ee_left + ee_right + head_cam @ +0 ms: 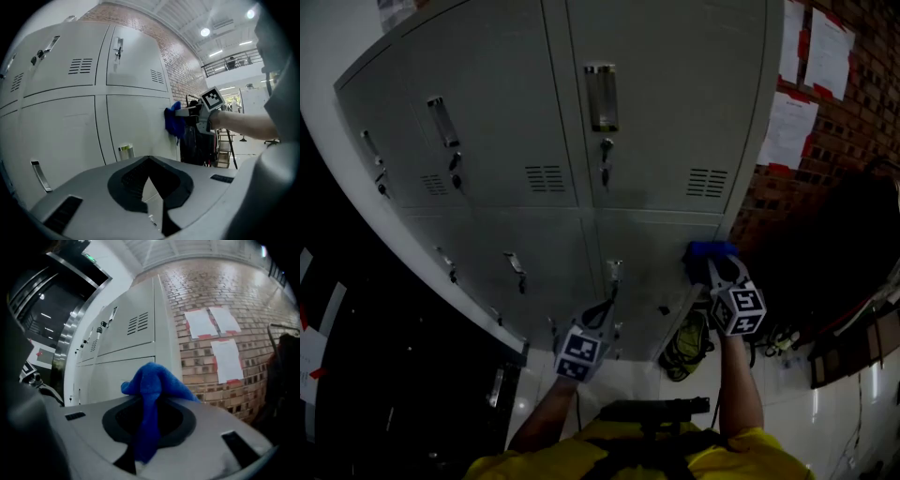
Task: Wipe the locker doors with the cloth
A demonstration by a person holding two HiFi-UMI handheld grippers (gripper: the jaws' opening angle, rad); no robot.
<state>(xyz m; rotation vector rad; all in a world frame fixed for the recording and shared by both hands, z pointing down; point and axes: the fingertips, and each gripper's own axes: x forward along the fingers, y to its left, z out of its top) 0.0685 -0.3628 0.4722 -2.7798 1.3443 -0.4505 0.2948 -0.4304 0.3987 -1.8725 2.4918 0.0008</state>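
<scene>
A bank of grey lockers (666, 112) fills the head view. My right gripper (712, 267) is shut on a blue cloth (710, 249), which it holds at the right edge of the lower right door (652, 253). In the right gripper view the cloth (152, 380) bunches over the jaws of that gripper (150, 399) and hangs down between them. The left gripper view shows the cloth (174, 121) touching the locker front. My left gripper (605, 305) is shut with nothing in it, close to the lower middle door by a metal handle (125, 151).
A brick wall (825, 141) with pinned papers (787, 122) stands right of the lockers. A bag (686, 345) lies on the tiled floor below the right door. A ladder (225, 150) and dark hanging things stand beyond the locker's end. Left of the lockers is a dark opening.
</scene>
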